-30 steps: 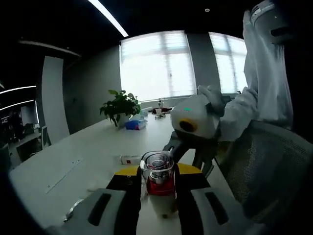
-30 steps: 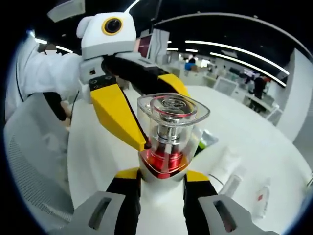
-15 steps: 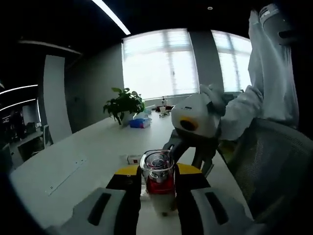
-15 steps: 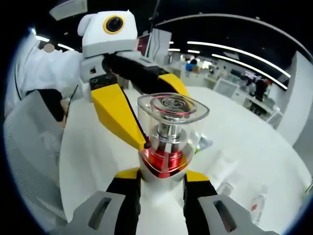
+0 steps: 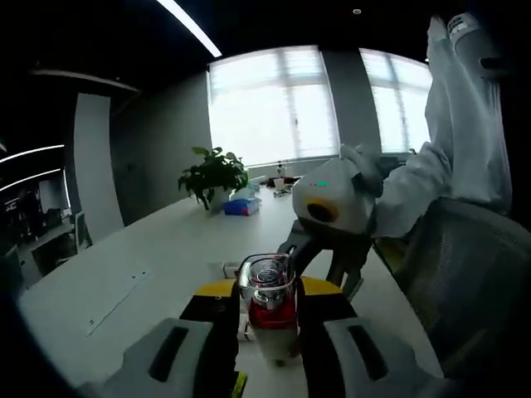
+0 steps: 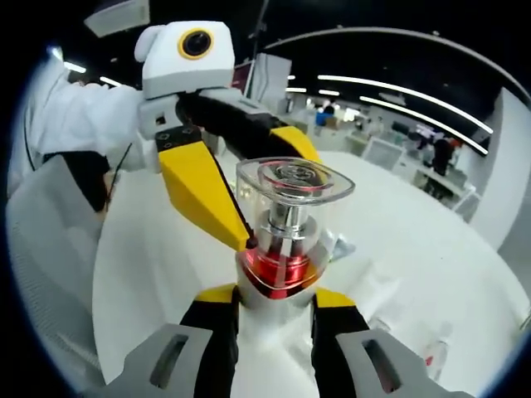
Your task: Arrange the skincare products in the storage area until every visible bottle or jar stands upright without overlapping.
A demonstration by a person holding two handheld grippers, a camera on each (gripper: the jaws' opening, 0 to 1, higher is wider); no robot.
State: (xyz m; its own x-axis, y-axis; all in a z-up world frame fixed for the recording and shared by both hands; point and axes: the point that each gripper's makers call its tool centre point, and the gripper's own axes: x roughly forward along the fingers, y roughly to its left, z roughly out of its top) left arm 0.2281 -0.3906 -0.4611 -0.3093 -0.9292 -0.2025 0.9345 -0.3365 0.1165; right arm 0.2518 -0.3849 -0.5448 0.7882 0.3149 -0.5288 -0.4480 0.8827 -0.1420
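A skincare bottle (image 5: 267,311) with a clear cap, a red collar and a white body is held in the air above the white table (image 5: 158,257). My left gripper (image 5: 267,292) is shut on it, its yellow-and-black jaws pressing on both sides. In the right gripper view the same bottle (image 6: 286,269) stands between the jaws of my right gripper (image 6: 274,297), which is shut on its white body. The left gripper's yellow fingers (image 6: 195,186) flank the clear cap from the upper left.
A potted plant (image 5: 214,176) and a blue box (image 5: 242,206) stand at the table's far end. A small white box (image 5: 224,269) lies behind the bottle. Loose tubes and bottles (image 6: 377,286) lie on the table. A mesh chair (image 5: 465,282) and a person's white sleeve (image 5: 452,141) are beside it.
Both views have drifted slightly and the table items slide lower in the right gripper view. The bottle stays gripped by both grippers.
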